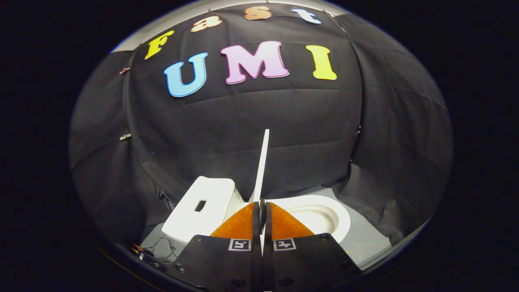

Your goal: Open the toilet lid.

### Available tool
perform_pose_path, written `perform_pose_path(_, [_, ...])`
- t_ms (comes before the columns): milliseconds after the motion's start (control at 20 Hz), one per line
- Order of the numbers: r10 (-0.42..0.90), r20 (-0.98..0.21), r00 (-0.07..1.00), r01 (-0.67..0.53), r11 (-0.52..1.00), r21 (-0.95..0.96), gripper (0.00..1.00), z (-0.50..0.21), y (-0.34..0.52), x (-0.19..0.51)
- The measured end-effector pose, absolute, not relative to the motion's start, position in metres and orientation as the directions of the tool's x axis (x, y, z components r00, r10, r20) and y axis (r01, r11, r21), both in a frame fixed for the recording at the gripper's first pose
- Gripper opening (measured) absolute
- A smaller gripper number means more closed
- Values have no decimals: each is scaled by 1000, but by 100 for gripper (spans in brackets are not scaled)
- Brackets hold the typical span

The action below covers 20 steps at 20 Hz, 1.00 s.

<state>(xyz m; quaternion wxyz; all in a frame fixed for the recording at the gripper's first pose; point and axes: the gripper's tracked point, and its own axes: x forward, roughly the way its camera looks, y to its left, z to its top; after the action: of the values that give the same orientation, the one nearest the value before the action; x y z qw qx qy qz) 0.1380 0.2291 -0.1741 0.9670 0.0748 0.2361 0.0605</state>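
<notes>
My gripper [262, 207] is clamped on the toilet lid [262, 162], raised edge-on above the bowl [320, 211]; loosening now could let it slam down, I judge.

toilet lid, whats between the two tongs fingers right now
In the gripper view, the thin white toilet lid stands edge-on between the fingers of the tongs, which are closed on its lower edge; the white bowl lies open beside it.

I see black cloth [251, 121] draped as the booth's wall, creased and pinned by a small clip [125, 136] — below it a pale grey floor [365, 239]. A tangle of thin wires [156, 245] lies on that floor — details too small to tell.
</notes>
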Motion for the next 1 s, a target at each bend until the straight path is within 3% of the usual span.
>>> perform_pose_path(350, [196, -416, 888, -173, 981, 91, 5, -161, 319, 127])
perform_pose_path(1000, [206, -379, 902, -237, 971, -36, 5, -168, 424, 117])
